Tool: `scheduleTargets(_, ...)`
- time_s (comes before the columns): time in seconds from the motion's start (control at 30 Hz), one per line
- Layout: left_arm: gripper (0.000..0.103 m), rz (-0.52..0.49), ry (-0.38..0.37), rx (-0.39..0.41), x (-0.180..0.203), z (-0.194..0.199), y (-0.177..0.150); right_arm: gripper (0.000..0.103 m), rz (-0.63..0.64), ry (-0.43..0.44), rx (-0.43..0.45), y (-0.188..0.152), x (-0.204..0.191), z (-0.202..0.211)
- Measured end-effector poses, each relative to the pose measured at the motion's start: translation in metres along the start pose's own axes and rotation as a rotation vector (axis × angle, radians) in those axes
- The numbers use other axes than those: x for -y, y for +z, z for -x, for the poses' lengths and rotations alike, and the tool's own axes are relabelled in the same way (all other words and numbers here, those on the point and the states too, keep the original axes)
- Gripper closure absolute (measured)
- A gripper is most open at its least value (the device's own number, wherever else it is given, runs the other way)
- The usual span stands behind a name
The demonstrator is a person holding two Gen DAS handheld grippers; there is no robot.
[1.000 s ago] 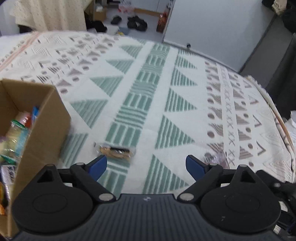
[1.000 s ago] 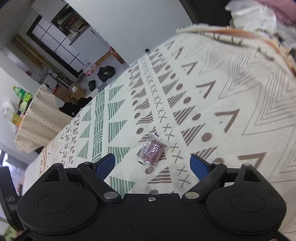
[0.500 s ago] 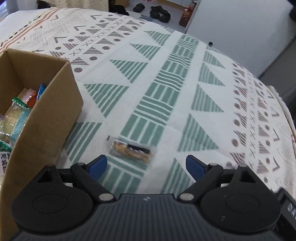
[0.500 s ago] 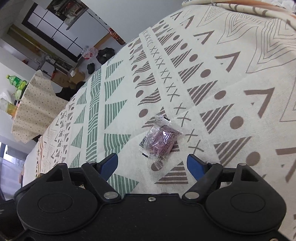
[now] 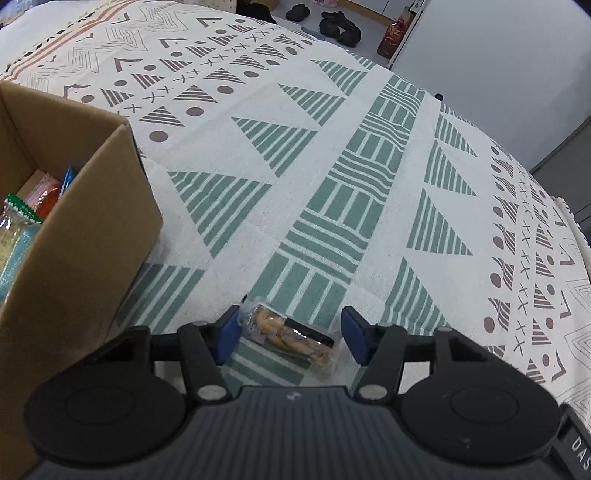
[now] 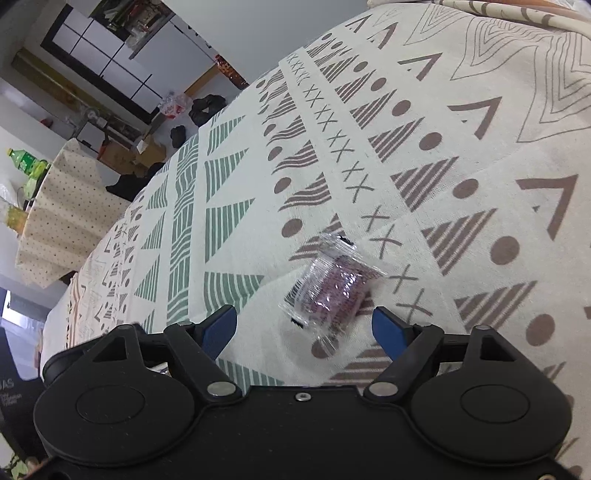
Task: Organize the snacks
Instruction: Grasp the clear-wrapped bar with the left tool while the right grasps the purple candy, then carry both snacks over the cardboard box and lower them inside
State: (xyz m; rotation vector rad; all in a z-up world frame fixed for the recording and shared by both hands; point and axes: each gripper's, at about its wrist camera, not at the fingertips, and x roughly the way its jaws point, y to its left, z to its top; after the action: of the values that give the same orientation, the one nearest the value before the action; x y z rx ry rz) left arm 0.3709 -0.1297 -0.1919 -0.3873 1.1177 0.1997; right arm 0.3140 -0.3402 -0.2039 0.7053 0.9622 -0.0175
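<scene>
- In the left wrist view the left gripper (image 5: pixel 289 334) fills the bottom of the frame, its black body cutting off the cloth beneath; its jaws are closing, and a clear-wrapped snack bar (image 5: pixel 290 338) lies between the two blue fingertips (image 5: pixel 227 332)
- The near-left tip looks to meet the end of the wrapper, while the right tip stands just apart from the other end, so the pads do not yet pinch it; the contact on the left is hard to judge, since the tip covers that corner
- The bar lies slantwise on a green-striped band of the patterned cloth (image 5: pixel 369 192), low in the frame at centre; its contents show as pale brown lumps with a dark strip, too blurred to name
- At the left edge stands a cardboard box (image 5: pixel 92 229), cut off by the frame; only a few bright snack packets (image 5: pixel 26 218) show inside, the rest hidden by its near wall
- At the top of this view, past the cloth's edge, dark shoes (image 5: pixel 338 27) sit on the floor
- In the right wrist view the right gripper (image 6: pixel 304 326) is spread wide, with a small purple candy packet (image 6: pixel 332 290) lying on the cloth just ahead of and between the tips, touching neither
- Far at the upper left a green bottle (image 6: pixel 22 160) stands on a dotted tablecloth (image 6: pixel 62 218), small and partly cut off
</scene>
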Motion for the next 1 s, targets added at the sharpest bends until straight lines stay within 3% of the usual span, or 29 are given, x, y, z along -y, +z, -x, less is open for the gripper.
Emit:
scheduleTargets(0.17,0.055,-0.021,0.023,-0.007,0.002,-0.003,0.002,0.023,0.001,-0.016,0.037,0.0,-0.002,-0.006)
scheduleTargets(0.2,0.068,-0.021,0.021,-0.007,0.001,-0.001,0.003,0.023,0.005,-0.019,0.044,0.0,-0.003,-0.007)
scheduleTargets(0.3,0.079,-0.022,-0.005,-0.024,-0.003,0.002,0.003,0.026,0.029,-0.037,0.058,-0.002,-0.005,-0.008)
scheduleTargets(0.4,0.082,-0.03,-0.021,-0.017,-0.004,0.009,0.002,0.036,0.043,-0.053,0.073,-0.003,-0.005,-0.009)
scheduleTargets(0.5,0.082,-0.035,-0.045,-0.011,-0.003,0.017,0.0,0.06,0.072,-0.09,0.067,-0.004,-0.004,-0.008)
scheduleTargets(0.7,0.083,-0.05,-0.081,0.03,-0.001,0.037,-0.003,0.069,0.054,-0.065,0.033,-0.008,-0.002,0.003)
scheduleTargets(1.0,0.083,-0.066,-0.11,0.111,-0.013,0.079,0.0,0.07,0.114,0.045,0.065,-0.011,-0.031,0.032)
